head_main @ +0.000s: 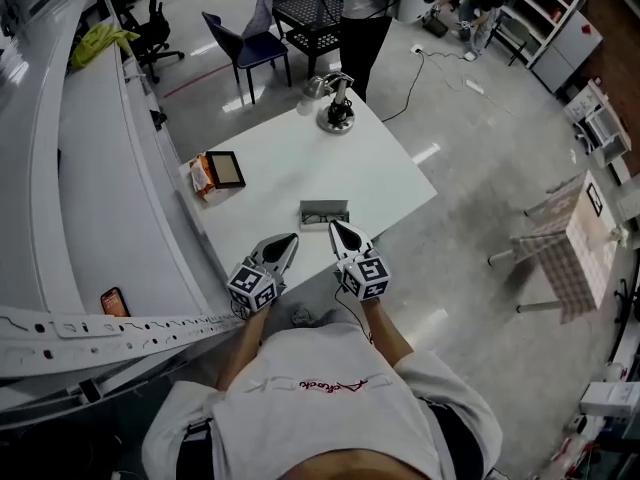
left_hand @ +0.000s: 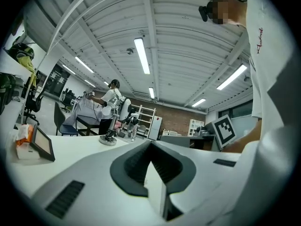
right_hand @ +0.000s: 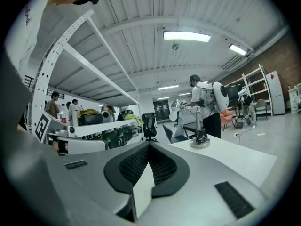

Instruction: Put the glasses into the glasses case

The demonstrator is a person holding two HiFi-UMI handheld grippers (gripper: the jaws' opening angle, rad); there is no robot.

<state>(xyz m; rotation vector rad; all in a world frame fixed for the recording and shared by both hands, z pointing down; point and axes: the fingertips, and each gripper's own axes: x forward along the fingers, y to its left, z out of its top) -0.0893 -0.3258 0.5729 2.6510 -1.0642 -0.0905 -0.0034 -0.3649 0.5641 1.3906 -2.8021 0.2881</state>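
Note:
A small grey glasses case (head_main: 324,214) lies near the front edge of the white table (head_main: 385,168). A dark shape that looks like glasses rests in it, too small to make out. My left gripper (head_main: 290,239) hovers just to the case's near left, jaws shut with nothing between them. My right gripper (head_main: 335,226) sits right at the case's near right corner, also shut and empty. Both gripper views look level over the table: the left gripper (left_hand: 150,144) and the right gripper (right_hand: 149,145) each show pads meeting at a point. The case is hidden in both gripper views.
A black-framed tablet (head_main: 226,169) leans by an orange packet (head_main: 199,179) at the table's left. A metal stand (head_main: 337,106) sits at the far corner. Behind are a blue chair (head_main: 250,46), a black mesh table (head_main: 311,13) and a standing person. A long white shelf (head_main: 90,168) runs along the left.

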